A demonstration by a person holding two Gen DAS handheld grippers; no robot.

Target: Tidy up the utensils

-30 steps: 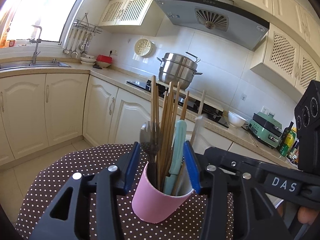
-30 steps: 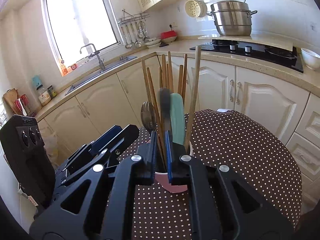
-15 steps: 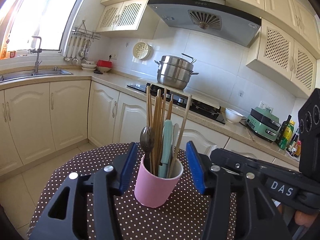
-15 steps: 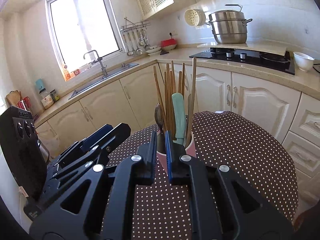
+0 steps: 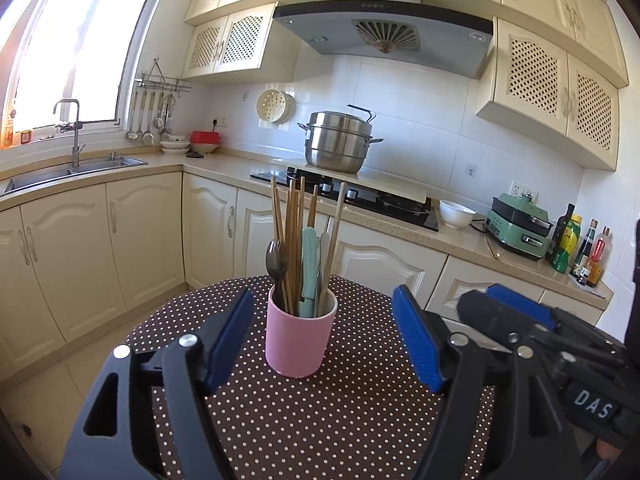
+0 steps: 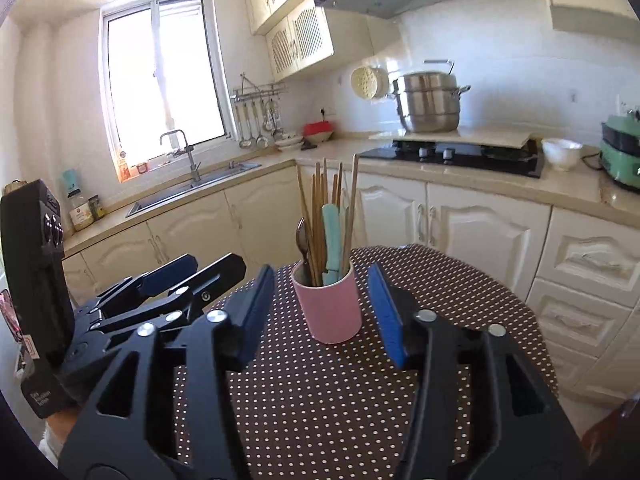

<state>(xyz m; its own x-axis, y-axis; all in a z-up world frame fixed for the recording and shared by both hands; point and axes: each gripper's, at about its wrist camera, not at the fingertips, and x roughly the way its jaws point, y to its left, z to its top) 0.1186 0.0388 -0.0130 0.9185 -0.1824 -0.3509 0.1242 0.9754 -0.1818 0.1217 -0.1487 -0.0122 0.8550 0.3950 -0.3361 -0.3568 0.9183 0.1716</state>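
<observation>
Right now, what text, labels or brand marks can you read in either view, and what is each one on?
"DAS": white letters on the right hand-held gripper body, left wrist view.
Range hood brand mark: too small to read.
Bottles on the counter: labels blurred.
Sticker on the left hand-held gripper camera block: unreadable.

Pink cup [image 5: 299, 338] stands alone — tablecloth [image 5: 320, 420] around it bare.

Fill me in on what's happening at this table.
A person holds a gripper in each hand, tidying utensils. The pink cup stands upright on the dotted tablecloth, holding chopsticks, a spoon and a mint-handled utensil. The left gripper and right gripper have just been opening, nothing between their pads, both clear of the cup.
</observation>
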